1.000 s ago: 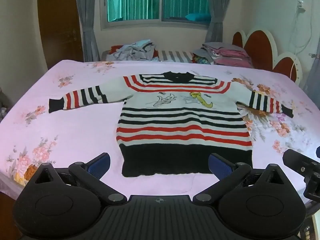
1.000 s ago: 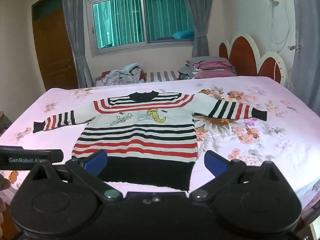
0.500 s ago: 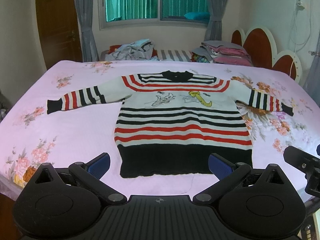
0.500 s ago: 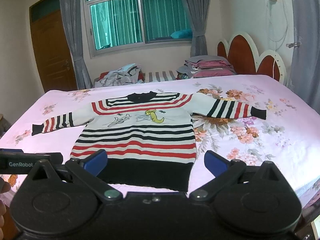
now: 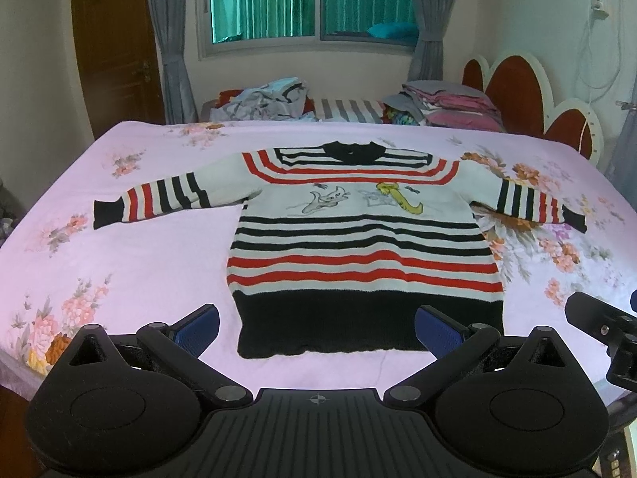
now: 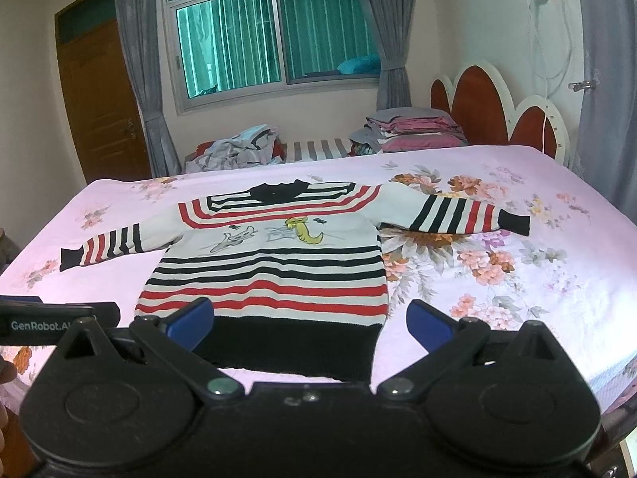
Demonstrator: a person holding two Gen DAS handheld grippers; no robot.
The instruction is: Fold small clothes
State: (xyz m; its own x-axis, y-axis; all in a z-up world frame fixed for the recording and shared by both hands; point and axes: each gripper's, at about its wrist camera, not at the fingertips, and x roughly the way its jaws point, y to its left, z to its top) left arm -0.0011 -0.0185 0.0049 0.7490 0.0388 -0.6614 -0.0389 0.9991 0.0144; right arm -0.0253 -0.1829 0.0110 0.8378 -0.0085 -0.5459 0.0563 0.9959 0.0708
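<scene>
One sweater (image 5: pixel 358 239) lies flat; two claws, left claw (image 5: pixel 317 328) and right claw (image 6: pixel 310 322), gape.

In front of you is a bed (image 5: pixel 131 263) with a pink flowered sheet. A striped sweater (image 5: pixel 358 247) lies flat on it, front up, sleeves spread left and right, black hem near you, collar at the far side.
</scene>
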